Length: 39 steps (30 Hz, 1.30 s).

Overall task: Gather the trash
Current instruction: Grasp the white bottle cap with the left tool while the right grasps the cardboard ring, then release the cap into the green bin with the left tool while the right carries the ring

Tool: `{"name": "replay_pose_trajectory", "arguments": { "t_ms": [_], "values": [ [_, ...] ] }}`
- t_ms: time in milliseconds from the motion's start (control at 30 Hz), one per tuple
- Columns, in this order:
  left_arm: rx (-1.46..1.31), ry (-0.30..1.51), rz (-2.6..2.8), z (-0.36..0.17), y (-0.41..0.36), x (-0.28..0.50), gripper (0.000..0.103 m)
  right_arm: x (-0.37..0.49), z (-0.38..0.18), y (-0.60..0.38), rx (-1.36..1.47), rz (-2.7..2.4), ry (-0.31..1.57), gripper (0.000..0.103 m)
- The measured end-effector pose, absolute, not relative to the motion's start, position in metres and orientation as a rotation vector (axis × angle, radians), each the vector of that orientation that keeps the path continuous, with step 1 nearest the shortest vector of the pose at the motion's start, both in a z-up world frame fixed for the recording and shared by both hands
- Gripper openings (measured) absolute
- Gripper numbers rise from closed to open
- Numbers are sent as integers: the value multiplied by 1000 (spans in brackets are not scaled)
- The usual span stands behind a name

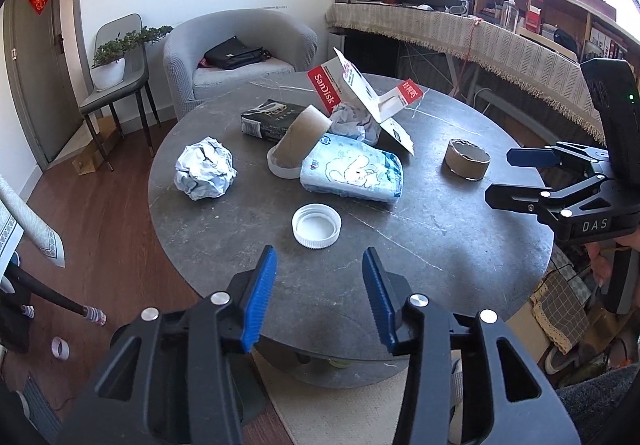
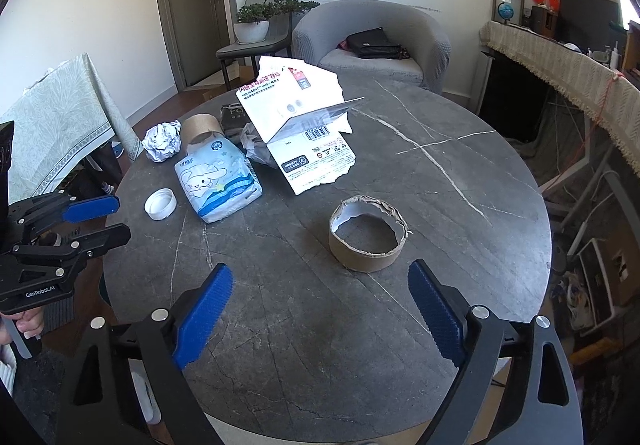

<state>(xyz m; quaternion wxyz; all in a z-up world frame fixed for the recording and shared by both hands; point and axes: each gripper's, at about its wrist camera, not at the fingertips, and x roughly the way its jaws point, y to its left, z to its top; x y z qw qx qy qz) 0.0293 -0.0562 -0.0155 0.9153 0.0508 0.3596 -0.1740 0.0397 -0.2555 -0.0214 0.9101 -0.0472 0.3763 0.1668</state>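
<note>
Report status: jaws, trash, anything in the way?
Left gripper and right gripper open, empty. Bottle cap ahead of left; cardboard ring ahead of right. Nothing blocking.

table (image 1: 440,229): showing dark grey, white veins
cap (image 1: 316,225): showing white
tissue pack (image 1: 352,171): showing pale blue, cartoon print
paper ball (image 1: 204,173): showing white, grey creases
ring (image 2: 367,239): showing brown card
card (image 2: 316,161): showing white, barcode
pads (image 2: 202,319): showing blue, ribbed
</note>
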Motion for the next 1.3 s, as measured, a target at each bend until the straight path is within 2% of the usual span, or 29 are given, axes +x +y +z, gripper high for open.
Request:
{"name": "replay_pose_trajectory", "arguments": {
  "t_ms": [100, 200, 467, 633, 800, 1033, 1100, 1200, 1300],
  "values": [
    [109, 760, -344, -21, -57, 39, 48, 43, -22, -256, -110, 347, 782, 89],
    [103, 777, -341, -25, -59, 47, 43, 48, -25, -259, -110, 349, 793, 87],
    [100, 771, -346, -25, -62, 59, 43, 57, -29, -263, -119, 343, 813, 83],
    [92, 770, -352, -25, -64, 64, 33, 64, -33, -265, -117, 335, 828, 75],
    [76, 771, -370, -23, -63, 67, 33, 72, -36, -266, -112, 317, 829, 69],
    [33, 759, -385, -17, -56, 70, 33, 82, -37, -265, -98, 290, 822, 67],
    [26, 755, -387, -15, -54, 70, 33, 83, -37, -265, -102, 282, 817, 62],
    [11, 748, -385, -12, -50, 70, 33, 85, -36, -265, -101, 271, 815, 49],
    [-9, 745, -382, -10, -42, 68, 33, 86, -35, -261, -105, 273, 820, 49]
  ]
}}
